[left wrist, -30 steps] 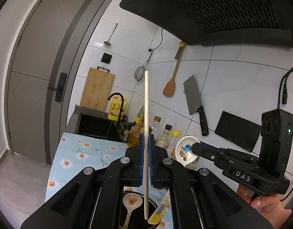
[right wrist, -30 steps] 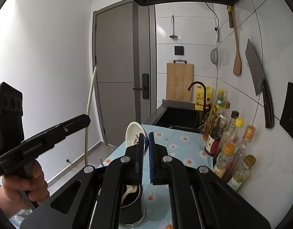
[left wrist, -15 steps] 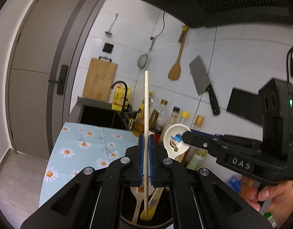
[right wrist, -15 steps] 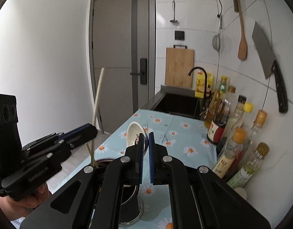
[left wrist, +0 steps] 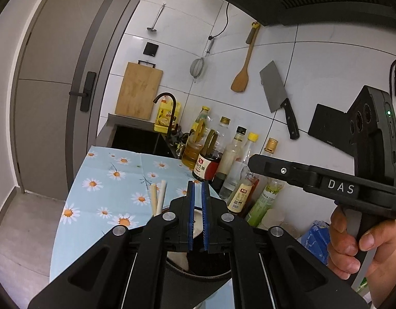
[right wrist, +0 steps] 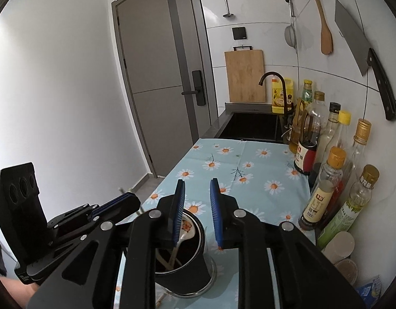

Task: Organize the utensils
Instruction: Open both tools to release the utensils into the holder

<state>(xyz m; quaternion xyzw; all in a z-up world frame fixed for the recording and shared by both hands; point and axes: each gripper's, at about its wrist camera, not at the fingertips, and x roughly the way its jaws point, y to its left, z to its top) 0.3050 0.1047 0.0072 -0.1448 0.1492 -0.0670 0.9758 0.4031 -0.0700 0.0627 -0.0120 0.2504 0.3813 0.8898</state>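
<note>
Right wrist: holder (right wrist: 182,265) below parted gripper (right wrist: 196,211)

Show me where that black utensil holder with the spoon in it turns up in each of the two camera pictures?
Left wrist view: the black utensil holder sits at bottom centre, mostly hidden behind the left gripper.
Right wrist view: it stands at bottom centre-left, under the right gripper, with the spoon inside.
Shared landmark: the wooden cutting board by the sink.
</note>
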